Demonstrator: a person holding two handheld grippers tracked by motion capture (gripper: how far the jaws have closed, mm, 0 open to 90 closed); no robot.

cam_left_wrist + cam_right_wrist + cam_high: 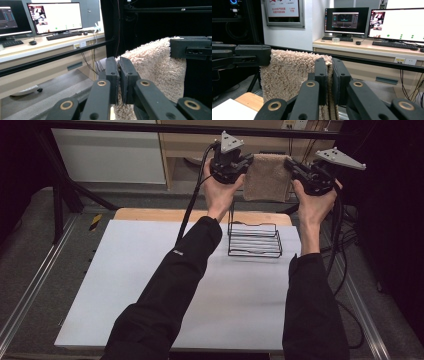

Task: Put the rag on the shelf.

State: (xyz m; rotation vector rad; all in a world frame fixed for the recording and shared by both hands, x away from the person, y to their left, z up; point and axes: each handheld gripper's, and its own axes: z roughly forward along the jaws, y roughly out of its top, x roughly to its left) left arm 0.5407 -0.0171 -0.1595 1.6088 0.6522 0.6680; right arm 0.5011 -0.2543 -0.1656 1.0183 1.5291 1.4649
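A beige fluffy towel [267,177] hangs stretched between both grippers, high above the far edge of the table. My left gripper [245,164] is shut on the towel's left top corner; the pile [152,65] is pinched between its jaws. My right gripper [291,165] is shut on the right top corner, with the towel [287,75] hanging beside its jaws. Below the towel a black wire rack [254,239] stands on the white table [135,285].
A wooden board edge [150,213] shows at the table's far side. Black frame bars [150,127] run across behind the grippers. Cables [187,215] trail from both grippers. Monitors and a desk [372,45] stand beyond the frame.
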